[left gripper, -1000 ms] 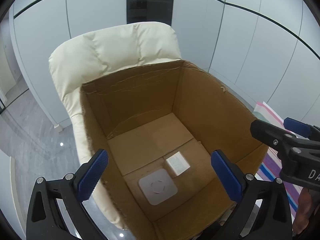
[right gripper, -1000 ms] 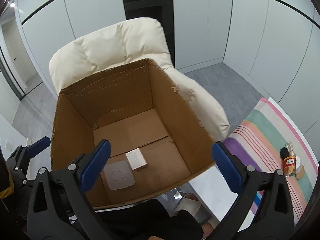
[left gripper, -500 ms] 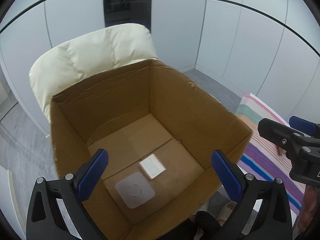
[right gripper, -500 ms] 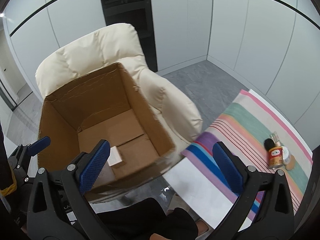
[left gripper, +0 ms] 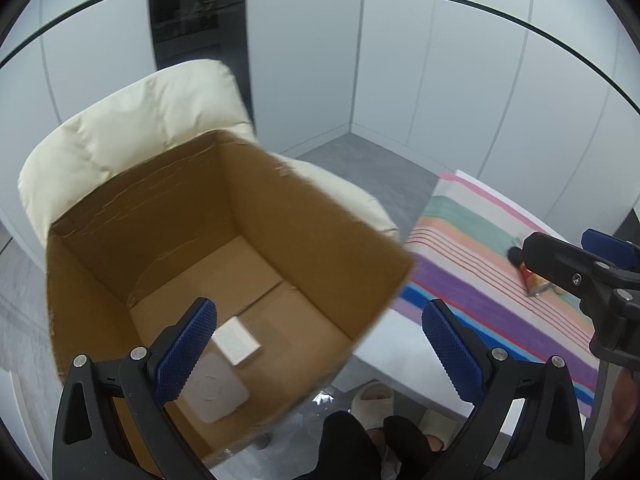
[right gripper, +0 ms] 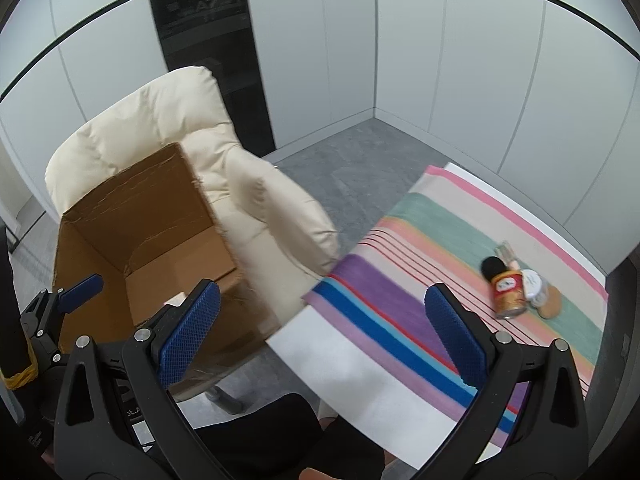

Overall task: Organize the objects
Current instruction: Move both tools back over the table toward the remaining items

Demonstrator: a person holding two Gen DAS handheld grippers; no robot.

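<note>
Both views now swung from cardboard box (left gripper: pixel 192 240) toward striped cloth (right gripper: pixel 460 264), both jaws spread, empty.

This looks like a bare, office-like room used as a staging space rather than a lived-in home: tall pale wall panels (right gripper: pixel 460 80) with thin seams meet in a corner, split by a dark glass strip (right gripper: pixel 208 40) carrying the marking "A7", above a grey stone-look floor (right gripper: pixel 352 160). The furnishing is sparse: a cream padded armchair (right gripper: pixel 160 132) holding an open cardboard box (left gripper: pixel 280 240), and a white tabletop (right gripper: pixel 360 392) covered toward its far edge by a striped cloth (right gripper: pixel 440 248).
</note>
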